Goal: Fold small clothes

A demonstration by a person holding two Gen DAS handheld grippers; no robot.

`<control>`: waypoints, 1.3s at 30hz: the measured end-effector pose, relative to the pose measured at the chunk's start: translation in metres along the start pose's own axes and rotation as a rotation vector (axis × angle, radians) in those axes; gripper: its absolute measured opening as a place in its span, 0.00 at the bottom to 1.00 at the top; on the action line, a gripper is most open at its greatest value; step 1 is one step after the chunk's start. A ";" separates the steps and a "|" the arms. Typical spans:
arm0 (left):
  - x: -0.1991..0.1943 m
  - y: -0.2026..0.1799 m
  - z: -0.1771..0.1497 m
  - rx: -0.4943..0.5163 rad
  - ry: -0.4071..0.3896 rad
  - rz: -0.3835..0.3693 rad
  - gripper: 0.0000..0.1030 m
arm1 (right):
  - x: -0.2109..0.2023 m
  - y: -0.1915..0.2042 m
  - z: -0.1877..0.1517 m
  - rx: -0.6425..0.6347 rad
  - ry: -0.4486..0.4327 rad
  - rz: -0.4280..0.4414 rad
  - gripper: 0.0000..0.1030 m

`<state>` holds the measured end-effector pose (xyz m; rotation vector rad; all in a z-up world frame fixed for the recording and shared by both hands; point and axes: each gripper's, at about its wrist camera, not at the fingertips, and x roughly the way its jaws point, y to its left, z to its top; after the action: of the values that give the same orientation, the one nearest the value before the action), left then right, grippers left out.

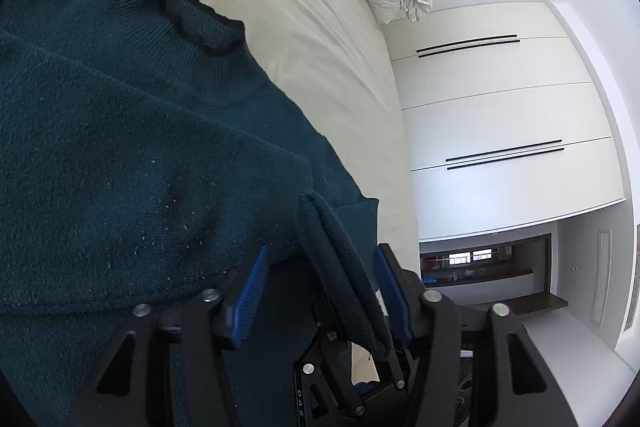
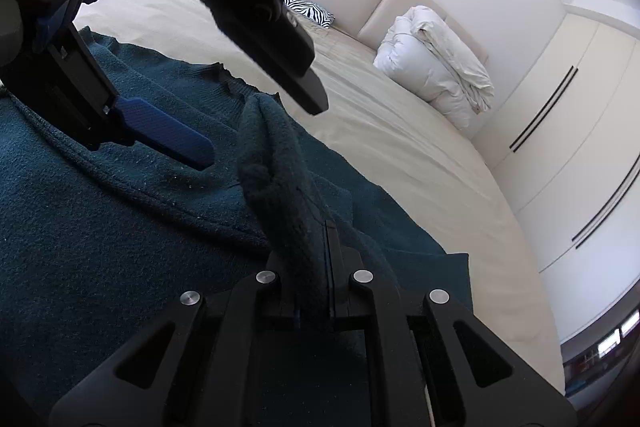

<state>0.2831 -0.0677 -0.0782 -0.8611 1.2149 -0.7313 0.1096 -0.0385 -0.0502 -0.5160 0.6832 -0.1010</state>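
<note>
The right hand-held gripper (image 2: 316, 247) is pinched nearly closed on a bunched ridge of the dark teal sweater (image 2: 132, 227). The cloth rises out of its jaws as a narrow fold that runs straight ahead, along the line of the fingers.

The left hand-held gripper (image 1: 320, 291) stands part-way open. Its blue pads (image 1: 250, 301) sit on either side of the same raised fold (image 1: 340, 267) with daylight showing on both sides, so they do not yet press it. In the right wrist view this gripper reaches in from the upper left, with one blue pad (image 2: 168, 133) hovering just above the knit, slightly beyond and to the left of the right one's pinch. Both hands are therefore at the same ridge of cloth, the right one holding it and the left one only straddling it.

Beyond the two grippers the rest of the sweater lies spread on the bed (image 1: 320, 39). Its body extends ahead and to the left, and its frilled collar (image 1: 196, 23) lies farther out. The garment's length thus seems to run away from the hands rather than across them, so any fold would likely carry the held edge forward toward the collar.

Well past the sweater, a rolled white duvet (image 2: 436, 67) rests near the headboard, clear of the work.
</note>
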 end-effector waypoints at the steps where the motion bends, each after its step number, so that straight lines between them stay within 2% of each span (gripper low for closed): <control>1: 0.003 0.002 0.001 -0.004 0.013 0.001 0.37 | -0.001 0.001 -0.001 -0.001 0.001 0.002 0.07; 3: 0.008 0.003 0.002 -0.008 0.030 0.005 0.21 | -0.004 0.002 -0.006 0.001 0.004 0.008 0.07; 4: 0.009 0.002 0.001 -0.003 0.034 0.008 0.17 | -0.005 0.002 -0.007 0.005 0.007 0.014 0.07; 5: 0.010 0.000 0.001 0.007 0.033 0.013 0.09 | -0.006 0.002 -0.008 0.012 0.009 0.020 0.07; 9: 0.005 -0.014 0.003 0.062 0.028 0.026 0.08 | -0.015 -0.002 -0.014 0.048 0.014 0.097 0.09; 12: -0.016 -0.027 0.005 0.134 -0.005 0.052 0.08 | -0.033 -0.017 -0.025 0.137 0.001 0.193 0.20; 14: -0.033 -0.037 0.011 0.177 -0.032 0.059 0.08 | -0.042 -0.037 -0.035 0.258 0.000 0.271 0.36; 15: -0.041 -0.043 0.014 0.196 -0.044 0.063 0.08 | -0.045 -0.047 -0.041 0.328 0.000 0.310 0.61; 16: -0.049 -0.048 0.017 0.214 -0.055 0.069 0.08 | -0.048 -0.058 -0.049 0.405 -0.014 0.348 0.75; 18: -0.064 -0.057 0.023 0.251 -0.073 0.083 0.08 | -0.047 -0.075 -0.064 0.546 -0.026 0.417 0.77; 22: -0.093 -0.057 0.030 0.296 -0.112 0.141 0.08 | -0.014 -0.115 -0.098 0.865 0.090 0.572 0.77; 27: -0.119 -0.011 0.044 0.213 -0.154 0.196 0.08 | 0.024 -0.155 -0.150 1.195 0.174 0.642 0.77; 30: -0.127 0.022 0.048 0.153 -0.159 0.211 0.08 | 0.036 -0.170 -0.176 1.352 0.161 0.704 0.77; 34: -0.128 0.061 0.051 0.084 -0.156 0.207 0.08 | 0.043 -0.178 -0.193 1.485 0.144 0.788 0.77; 36: -0.127 0.072 0.050 0.065 -0.154 0.212 0.08 | 0.043 -0.178 -0.198 1.585 0.132 0.846 0.77; 39: -0.124 0.079 0.043 0.068 -0.146 0.211 0.08 | 0.048 -0.192 -0.195 1.733 0.110 0.882 0.77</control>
<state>0.3020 0.0843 -0.0820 -0.7052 1.1240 -0.5265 0.0393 -0.3002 -0.1119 1.4585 0.6378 0.1279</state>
